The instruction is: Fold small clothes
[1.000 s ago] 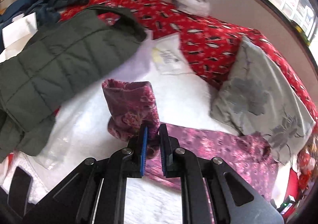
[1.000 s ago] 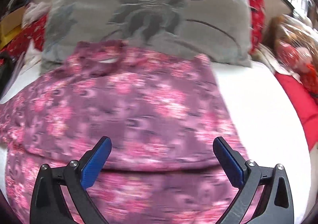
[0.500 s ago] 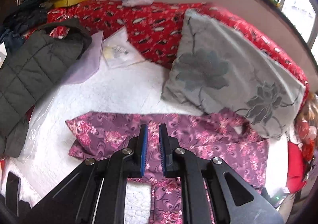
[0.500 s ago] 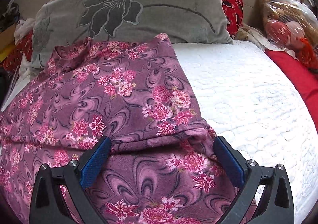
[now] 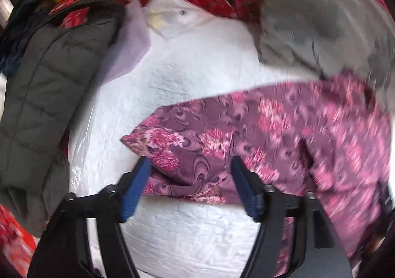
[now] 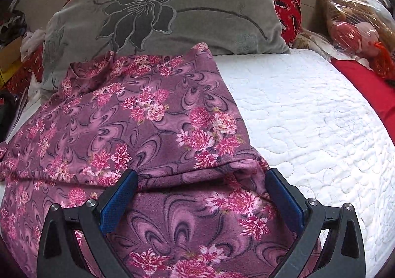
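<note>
Left gripper released; purple floral fleece garment lies folded on white quilted mattress.
Its jaws, pinching the garment's sleeve a second ago, have just been opening and now straddle it; right gripper remains wide.

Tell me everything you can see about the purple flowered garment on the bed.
The purple flowered garment looks like soft fleecy cloth, mauve with dark swirls and pink blossom clusters. It lies on the white quilted bed cover, one layer folded over another, the fold edge running between the open right gripper. Its far end touches the grey flowered pillow. The left gripper, jaws just opened, straddles a pointed corner without pressing it.
</note>
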The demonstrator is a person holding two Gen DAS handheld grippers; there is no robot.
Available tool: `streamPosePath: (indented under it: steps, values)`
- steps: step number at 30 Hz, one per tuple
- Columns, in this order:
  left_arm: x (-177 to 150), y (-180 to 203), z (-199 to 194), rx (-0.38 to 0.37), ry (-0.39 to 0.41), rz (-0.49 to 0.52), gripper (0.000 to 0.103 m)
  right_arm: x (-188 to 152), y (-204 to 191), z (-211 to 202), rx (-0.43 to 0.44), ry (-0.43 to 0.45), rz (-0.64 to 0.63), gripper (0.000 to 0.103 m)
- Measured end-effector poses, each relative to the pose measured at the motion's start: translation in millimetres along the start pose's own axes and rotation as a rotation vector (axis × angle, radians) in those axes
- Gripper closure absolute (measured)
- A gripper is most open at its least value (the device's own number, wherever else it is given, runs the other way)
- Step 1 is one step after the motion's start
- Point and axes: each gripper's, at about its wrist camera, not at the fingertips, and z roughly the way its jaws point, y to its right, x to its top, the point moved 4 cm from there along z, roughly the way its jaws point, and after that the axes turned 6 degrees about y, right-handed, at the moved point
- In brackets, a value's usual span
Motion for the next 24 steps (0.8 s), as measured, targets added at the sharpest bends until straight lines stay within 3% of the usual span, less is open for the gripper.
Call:
streamPosePath:
  steps: [3, 7, 9, 11, 13, 18, 24]
  values:
    - [-3.5, 6.1, 19.5, 0.049, -0.027, 0.022, 0.032, -0.1, -0.4, -0.1, -0.002, 0.000, -0.002, 0.000]
    - [-8.9, -10.2, 48.7, 0.019, -0.086, -0.148, 0.032, -0.3, -0.8, -0.2, -0.003, 0.000, -0.002, 0.000]
    - [-12.3, -18.0, 55.3, -0.022, -0.084, -0.231, 0.046, -0.2, -1.0, 0.1, -0.005, 0.000, -0.003, 0.000]
    - [-12.9, -23.1, 54.4, -0.046, -0.069, -0.269, 0.078, -0.3, -0.7, -0.2, -0.004, 0.001, -0.001, 0.000]
    - [-11.9, -29.3, 48.0, -0.088, -0.054, -0.310, 0.092, -0.3, -1.0, 0.0, -0.003, 0.001, -0.001, 0.000]
    - [3.6, -31.1, 9.2, -0.216, 0.034, -0.375, 0.094, -0.4, -0.9, 0.0, -0.003, 0.001, -0.001, 0.000]
    - [19.1, 9.3, -35.7, -0.354, 0.096, -0.327, 0.094, -0.6, -0.7, 0.1, -0.002, 0.002, 0.000, 0.000]
